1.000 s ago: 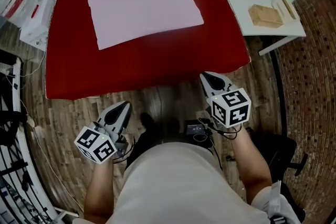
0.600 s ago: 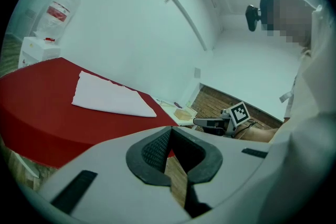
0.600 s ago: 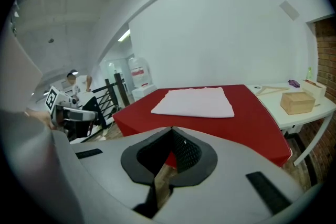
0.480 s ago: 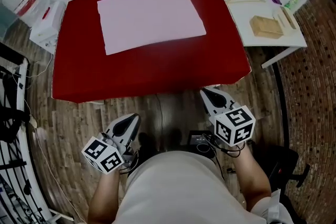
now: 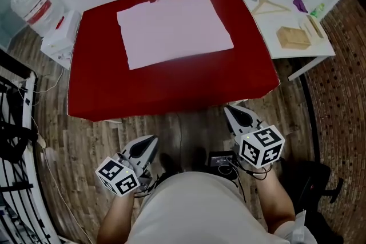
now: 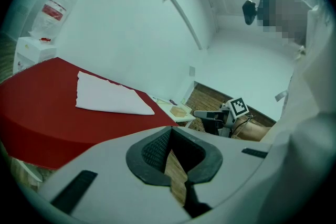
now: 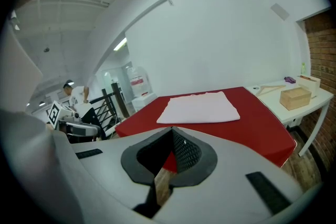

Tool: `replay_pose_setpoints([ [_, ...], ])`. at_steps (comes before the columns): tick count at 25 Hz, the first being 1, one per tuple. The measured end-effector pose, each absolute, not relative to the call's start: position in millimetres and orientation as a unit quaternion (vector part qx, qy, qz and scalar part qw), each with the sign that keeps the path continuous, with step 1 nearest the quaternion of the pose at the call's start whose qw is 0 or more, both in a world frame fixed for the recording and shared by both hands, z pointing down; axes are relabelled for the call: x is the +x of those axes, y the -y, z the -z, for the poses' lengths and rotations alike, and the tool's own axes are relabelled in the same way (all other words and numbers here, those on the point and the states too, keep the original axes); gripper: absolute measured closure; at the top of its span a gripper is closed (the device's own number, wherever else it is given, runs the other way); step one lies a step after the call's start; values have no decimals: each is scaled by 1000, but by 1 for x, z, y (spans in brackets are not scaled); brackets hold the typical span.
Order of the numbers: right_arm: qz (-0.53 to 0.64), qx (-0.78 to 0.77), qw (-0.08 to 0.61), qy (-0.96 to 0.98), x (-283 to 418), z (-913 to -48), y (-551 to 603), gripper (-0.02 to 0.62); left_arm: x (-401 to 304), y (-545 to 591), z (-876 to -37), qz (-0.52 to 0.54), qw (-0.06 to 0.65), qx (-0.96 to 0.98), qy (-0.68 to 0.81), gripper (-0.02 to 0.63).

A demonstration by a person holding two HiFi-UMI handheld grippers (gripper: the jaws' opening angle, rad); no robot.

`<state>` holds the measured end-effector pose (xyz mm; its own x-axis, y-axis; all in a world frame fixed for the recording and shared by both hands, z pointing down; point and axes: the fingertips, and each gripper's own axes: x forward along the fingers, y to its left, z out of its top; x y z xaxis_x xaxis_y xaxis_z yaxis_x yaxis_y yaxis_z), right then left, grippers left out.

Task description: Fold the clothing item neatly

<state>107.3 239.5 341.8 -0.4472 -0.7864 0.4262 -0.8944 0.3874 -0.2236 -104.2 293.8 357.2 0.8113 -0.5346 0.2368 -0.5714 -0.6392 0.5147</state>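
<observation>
A pale pink garment (image 5: 175, 28) lies folded flat in a rectangle on the far half of the red table (image 5: 171, 86); it also shows as the garment (image 6: 107, 97) in the left gripper view and the garment (image 7: 199, 107) in the right gripper view. My left gripper (image 5: 151, 141) hangs shut and empty over the wooden floor, short of the table's near edge. My right gripper (image 5: 233, 111) is shut and empty too, its tip just below the table's front right edge. Neither touches the cloth.
A white side table (image 5: 289, 28) at the right carries a wooden hanger (image 5: 269, 6), a wooden box (image 5: 293, 37) and small items. A white cabinet (image 5: 60, 40) with a plastic jug (image 5: 37, 6) stands at the left. A black metal rack (image 5: 14, 140) lines the left side.
Both grippers have drawn back from the table toward the person's body. In the head view the table and garment have slid down and to the right. Jaws stayed shut.
</observation>
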Motion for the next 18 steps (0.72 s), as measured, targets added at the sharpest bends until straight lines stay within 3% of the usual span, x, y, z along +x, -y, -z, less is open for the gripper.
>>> replay_pose_setpoints([
  [18, -178, 522, 154, 819, 86, -326, -235, 583, -101, -304, -364, -37, 317, 912, 256, 601],
])
